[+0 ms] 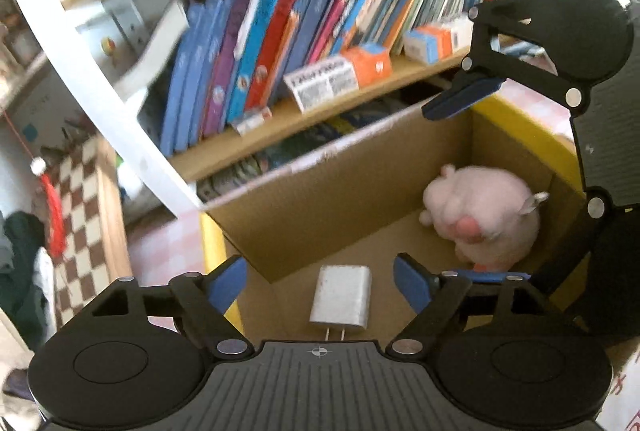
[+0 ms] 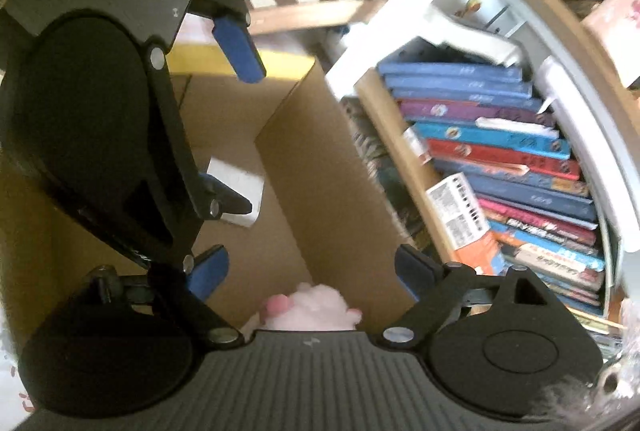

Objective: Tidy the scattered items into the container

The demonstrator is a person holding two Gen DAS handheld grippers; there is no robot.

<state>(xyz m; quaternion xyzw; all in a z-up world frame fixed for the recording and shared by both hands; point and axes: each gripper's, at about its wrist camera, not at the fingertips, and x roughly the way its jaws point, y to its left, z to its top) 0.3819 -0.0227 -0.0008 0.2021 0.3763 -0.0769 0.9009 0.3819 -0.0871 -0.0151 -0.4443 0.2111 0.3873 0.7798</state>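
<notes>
An open cardboard box [image 1: 320, 183] with a yellow outside holds a white plug charger [image 1: 342, 299] and a pink plush toy [image 1: 484, 215]. My left gripper [image 1: 320, 283] is open and empty, above the charger, which lies on the box floor between the fingers. My right gripper [image 2: 310, 271] is open and empty, above the plush toy [image 2: 316, 305]. The box [image 2: 320, 183] and the charger [image 2: 236, 187] also show in the right wrist view. Each gripper appears in the other's view: the right one [image 1: 520, 135] at the box's right side, the left one [image 2: 236, 135] at the left.
A white bookshelf [image 1: 132, 111] with leaning books [image 1: 280, 43] and small boxes [image 1: 340, 77] stands just behind the cardboard box. A chessboard [image 1: 76, 199] lies at the left, beside dark clothes [image 1: 20, 271].
</notes>
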